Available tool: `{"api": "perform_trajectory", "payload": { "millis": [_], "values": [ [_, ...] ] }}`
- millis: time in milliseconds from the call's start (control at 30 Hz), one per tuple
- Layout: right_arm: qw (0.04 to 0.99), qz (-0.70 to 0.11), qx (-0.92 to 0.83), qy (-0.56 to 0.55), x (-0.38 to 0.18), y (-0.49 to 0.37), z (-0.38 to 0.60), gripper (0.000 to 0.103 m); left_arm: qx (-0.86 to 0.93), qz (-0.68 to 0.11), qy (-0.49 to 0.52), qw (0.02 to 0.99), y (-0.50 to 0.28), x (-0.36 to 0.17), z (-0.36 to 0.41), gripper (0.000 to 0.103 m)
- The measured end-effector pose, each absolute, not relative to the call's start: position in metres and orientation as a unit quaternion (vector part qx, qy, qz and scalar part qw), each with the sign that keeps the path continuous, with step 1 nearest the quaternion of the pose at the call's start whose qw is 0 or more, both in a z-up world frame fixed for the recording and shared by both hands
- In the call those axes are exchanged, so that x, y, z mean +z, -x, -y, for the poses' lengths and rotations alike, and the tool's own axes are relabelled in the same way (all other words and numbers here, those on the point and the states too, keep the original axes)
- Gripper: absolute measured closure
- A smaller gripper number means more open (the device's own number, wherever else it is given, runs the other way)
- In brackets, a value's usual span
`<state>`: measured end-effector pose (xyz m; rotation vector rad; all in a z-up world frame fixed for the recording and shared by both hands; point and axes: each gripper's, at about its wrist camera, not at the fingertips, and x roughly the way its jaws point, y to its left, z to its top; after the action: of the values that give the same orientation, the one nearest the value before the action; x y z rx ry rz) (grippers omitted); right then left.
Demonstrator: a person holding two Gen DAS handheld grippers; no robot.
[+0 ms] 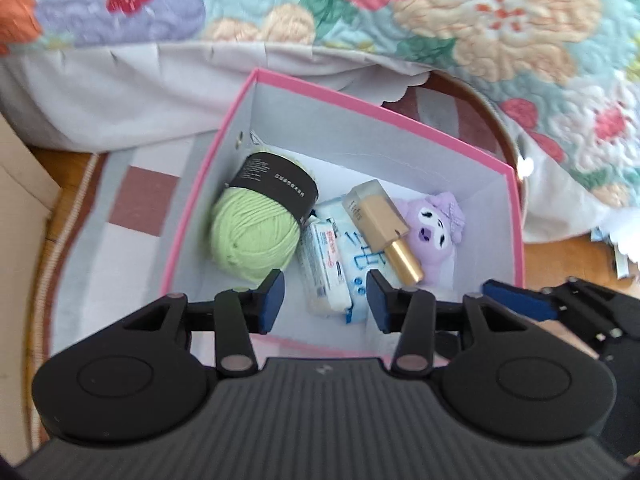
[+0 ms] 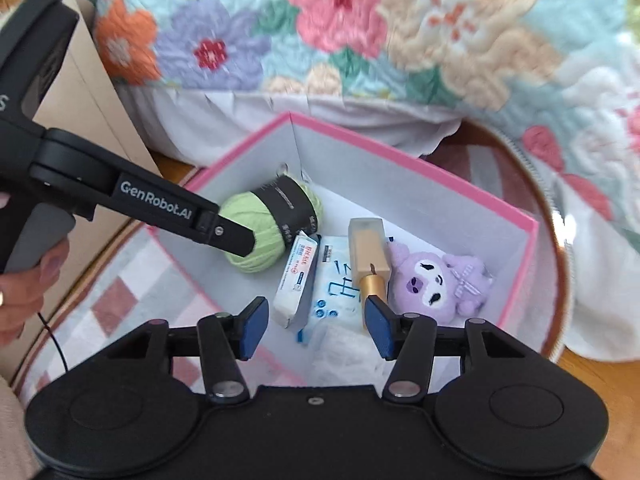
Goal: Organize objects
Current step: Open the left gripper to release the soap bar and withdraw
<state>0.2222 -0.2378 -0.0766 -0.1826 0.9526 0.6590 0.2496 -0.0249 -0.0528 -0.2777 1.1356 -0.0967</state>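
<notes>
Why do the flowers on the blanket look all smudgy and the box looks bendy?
Left wrist view: the flowered quilt is smeared by blur, while the green yarn in the pink box is fairly sharp. Right wrist view: the quilt is smudgy too, and the fisheye lens bows the box's straight edges.

An open pink box [image 1: 376,110] with pale grey inner walls stood on a checked rug. Inside, left to right: a green yarn ball [image 1: 256,236] with a black paper band, lying on its side; two white tissue packs [image 1: 324,268] (blue and red print), overlapping; a beige bottle [image 1: 380,220] with gold cap, lying across them; a purple plush toy [image 1: 436,228], face up.
</notes>
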Motion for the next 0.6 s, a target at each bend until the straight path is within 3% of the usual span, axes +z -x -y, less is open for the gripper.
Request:
{"api": "perform_trajectory", "payload": {
  "millis": [600],
  "values": [
    [0.842,-0.416,0.326,0.109,0.010,-0.128,0.238,0.033,-0.091,-0.531,0.094,0.837,-0.154,0.020,0.013,0.044]
  ]
}}
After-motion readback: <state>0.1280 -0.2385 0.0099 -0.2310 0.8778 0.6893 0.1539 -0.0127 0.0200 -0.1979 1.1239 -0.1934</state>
